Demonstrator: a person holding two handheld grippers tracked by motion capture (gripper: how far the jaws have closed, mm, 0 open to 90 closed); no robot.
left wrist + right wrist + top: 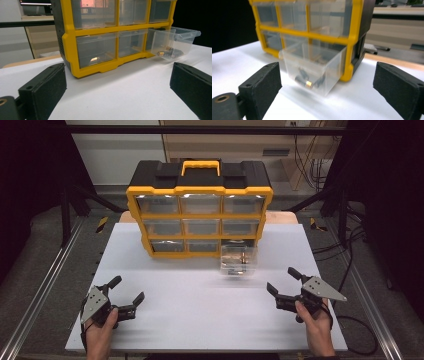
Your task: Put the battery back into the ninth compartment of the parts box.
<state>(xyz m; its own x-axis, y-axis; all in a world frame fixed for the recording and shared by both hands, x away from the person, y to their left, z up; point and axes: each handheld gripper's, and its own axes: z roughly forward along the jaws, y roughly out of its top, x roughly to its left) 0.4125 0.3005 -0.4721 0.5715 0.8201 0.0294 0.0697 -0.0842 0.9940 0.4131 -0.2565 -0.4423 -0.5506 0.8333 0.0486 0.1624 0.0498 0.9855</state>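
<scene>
One drawer (239,260) is pulled out of the bottom-right slot of the yellow and black organizer (200,210), clear plastic, front end sticking out over the white table (200,315), back end seems still in the slot. Inside it: a few small dark cylinders with brass tips (308,81), loose on the floor of the drawer, exact kind too blurry to tell. Other eight drawers in the organizer look shut. One in the bottom-left slot shows a small bright bit behind its front (94,59).

Step in hand, as I judge it: deal with the open drawer, likely push it back in or pick the parts out. To do it well, come at the drawer front square, not from the side, so it slides straight into the slot and does not jam; keep it level so the parts do not roll out.

Right gripper (281,283) sits in front of and right of the drawer, near it but not touching, jaws spread wide, nothing between them. Right gripper view looks straight at the drawer's front corner. Hand (314,316) grips the handle from below, grey plate on top.

Left gripper (127,289) is well apart from the drawer, front-left of the organizer, low over the table, jaws also wide apart and empty. It points toward the organizer's left bottom corner.
</scene>
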